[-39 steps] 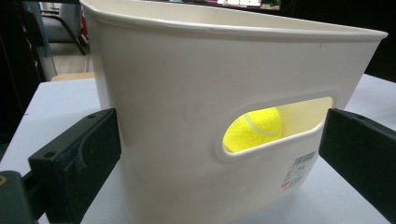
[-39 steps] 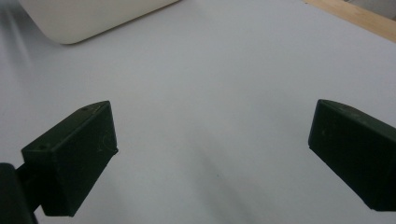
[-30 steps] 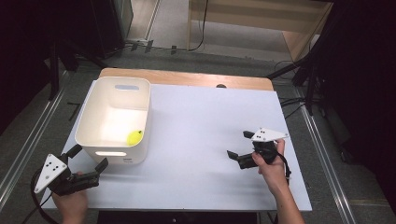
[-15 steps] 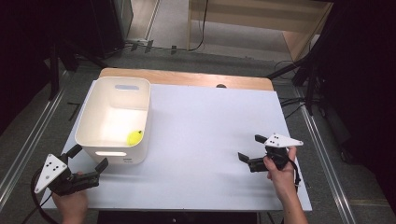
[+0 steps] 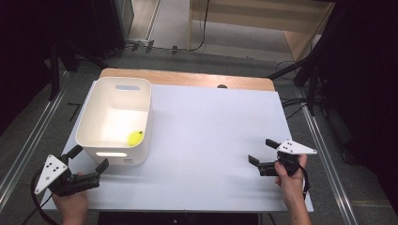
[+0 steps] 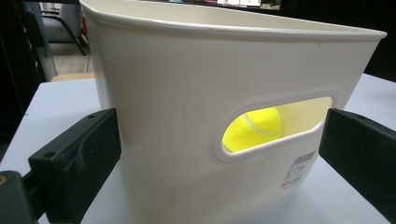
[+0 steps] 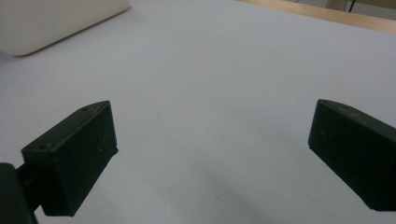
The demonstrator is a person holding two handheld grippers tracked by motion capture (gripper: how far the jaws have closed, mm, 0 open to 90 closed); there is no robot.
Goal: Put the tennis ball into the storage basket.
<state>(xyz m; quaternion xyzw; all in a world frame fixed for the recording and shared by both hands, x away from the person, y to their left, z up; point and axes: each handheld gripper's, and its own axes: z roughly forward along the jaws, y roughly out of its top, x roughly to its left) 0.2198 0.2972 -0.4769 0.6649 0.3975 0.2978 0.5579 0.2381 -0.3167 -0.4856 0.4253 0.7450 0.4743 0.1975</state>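
High view shows the left tongs (image 5: 89, 159) spread just before the white bin (image 5: 101, 140) on the counter (image 5: 211, 122); a yellow ball (image 5: 135, 138) lies inside the bin's near right corner; the right tongs (image 5: 262, 151) gape over bare counter, well apart.

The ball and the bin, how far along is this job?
Done: the ball already lies inside the bin, at its near right corner. In hand: nothing; the left gripper sits open just before the bin's near wall, and the right gripper is open over bare table, well apart from the bin. Left: probably only pulling the hands back, unless the bin is to be moved.
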